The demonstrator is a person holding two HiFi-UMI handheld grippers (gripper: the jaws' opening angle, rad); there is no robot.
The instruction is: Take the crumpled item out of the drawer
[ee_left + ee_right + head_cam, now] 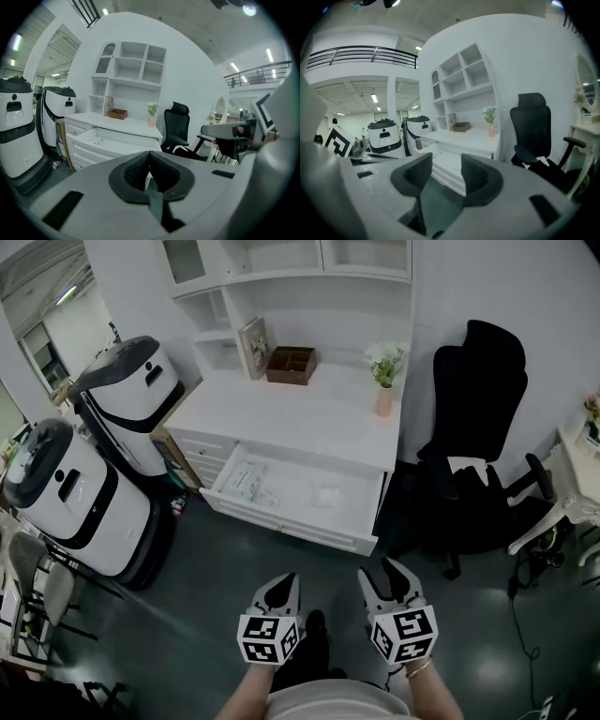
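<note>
The white desk's top drawer (292, 491) stands pulled open in the head view. A small white crumpled item (330, 495) lies in its right half, and a clear packet with papers (247, 479) lies in its left half. Both grippers hover over the dark floor well short of the drawer. My left gripper (284, 581) has its jaws together with nothing between them, and its pads (149, 155) meet in the left gripper view. My right gripper (382, 574) is open and empty; the drawer (442, 154) shows through the gap between its jaws.
Two white-and-black machines (129, 395) (73, 495) stand left of the desk. A black office chair (480, 432) is at the right. On the desk top are a pink vase with flowers (384, 397), a brown wooden box (291, 364) and a book (253, 347).
</note>
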